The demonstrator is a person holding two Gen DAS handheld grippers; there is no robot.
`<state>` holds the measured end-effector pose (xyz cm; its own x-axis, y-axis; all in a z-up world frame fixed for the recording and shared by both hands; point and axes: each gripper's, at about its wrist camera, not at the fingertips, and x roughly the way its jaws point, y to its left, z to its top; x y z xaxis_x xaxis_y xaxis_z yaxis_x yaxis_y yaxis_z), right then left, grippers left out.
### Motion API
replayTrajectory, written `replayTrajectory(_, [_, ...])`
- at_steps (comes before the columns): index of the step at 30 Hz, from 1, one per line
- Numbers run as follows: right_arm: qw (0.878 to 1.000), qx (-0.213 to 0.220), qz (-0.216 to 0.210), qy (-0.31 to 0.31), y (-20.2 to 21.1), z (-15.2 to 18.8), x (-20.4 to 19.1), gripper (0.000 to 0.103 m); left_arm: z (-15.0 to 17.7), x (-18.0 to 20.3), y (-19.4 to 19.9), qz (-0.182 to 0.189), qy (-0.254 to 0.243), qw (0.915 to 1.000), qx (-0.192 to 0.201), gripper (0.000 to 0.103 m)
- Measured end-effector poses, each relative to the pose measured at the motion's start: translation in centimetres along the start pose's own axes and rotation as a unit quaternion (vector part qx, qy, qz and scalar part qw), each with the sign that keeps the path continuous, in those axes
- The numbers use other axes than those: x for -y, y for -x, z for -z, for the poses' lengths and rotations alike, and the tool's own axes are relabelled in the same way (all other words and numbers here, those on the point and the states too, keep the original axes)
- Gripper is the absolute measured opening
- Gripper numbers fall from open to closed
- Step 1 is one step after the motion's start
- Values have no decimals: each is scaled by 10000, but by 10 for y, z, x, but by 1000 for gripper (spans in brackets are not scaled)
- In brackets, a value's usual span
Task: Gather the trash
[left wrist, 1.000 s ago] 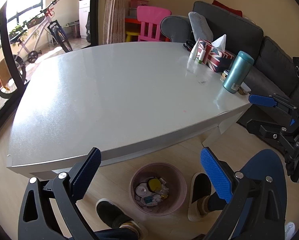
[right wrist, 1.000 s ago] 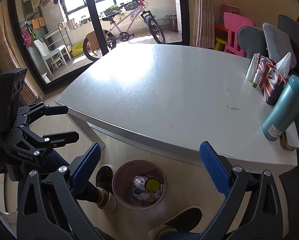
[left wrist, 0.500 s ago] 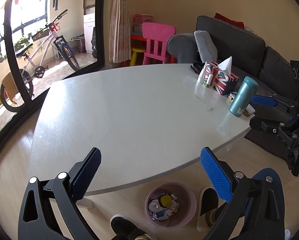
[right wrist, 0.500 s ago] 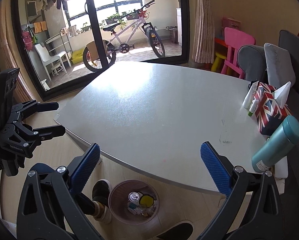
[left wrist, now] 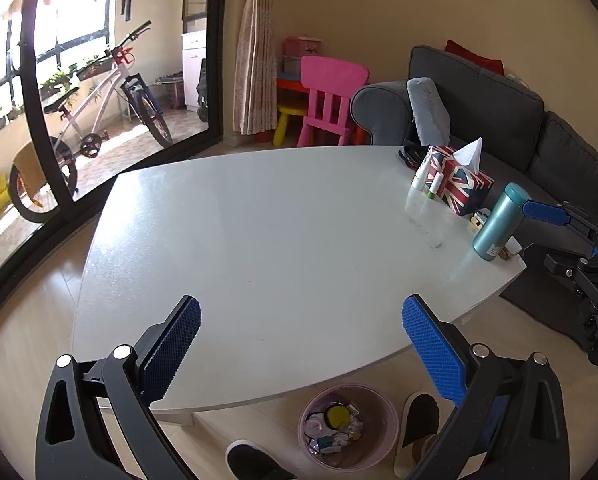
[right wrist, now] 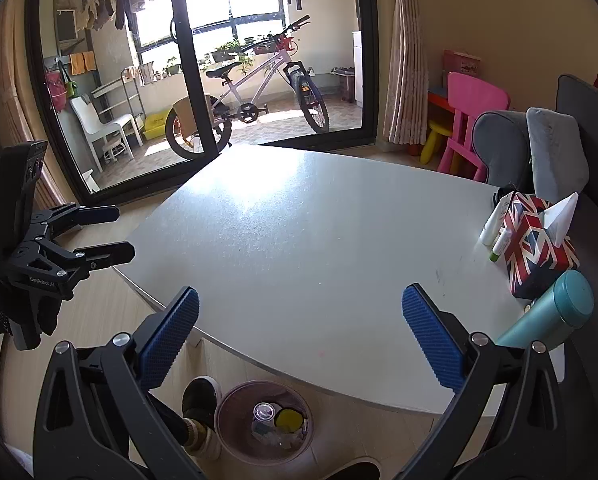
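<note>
Pink plastic wastebasket [left wrist: 349, 426] sits on the floor by the table [left wrist: 283, 240] edge, holding wrappers and a can. Such scraps look light and crushable; pinch them mid-body. Left gripper [left wrist: 299, 344] and right gripper [right wrist: 299, 336] both gape wide, empty.

Item: waste bin [left wrist: 349, 426] — round, pale pink-mauve plastic, upright, open top, standing on light wood floor [left wrist: 27, 320] just off near edge of white bench [left wrist: 283, 232], rim partly under bench overhang in right wrist view.

Contents: trash heap [left wrist: 333, 428] fills lower part of bin. Near bin centre: round yellow piece [right wrist: 289, 417]; beside it, silver can top [right wrist: 263, 412] facing up. Rest of heap: white and clear scraps, small packets, kind not readable.
</note>
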<state>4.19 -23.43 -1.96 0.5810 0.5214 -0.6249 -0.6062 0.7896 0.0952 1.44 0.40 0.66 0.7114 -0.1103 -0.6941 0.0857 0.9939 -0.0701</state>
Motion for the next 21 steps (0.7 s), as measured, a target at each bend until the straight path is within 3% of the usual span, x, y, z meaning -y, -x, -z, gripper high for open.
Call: replayTrajectory(21, [10000, -21, 33, 71, -2, -3, -4, 100, -4, -1, 6, -131, 57, 9998, 101, 97])
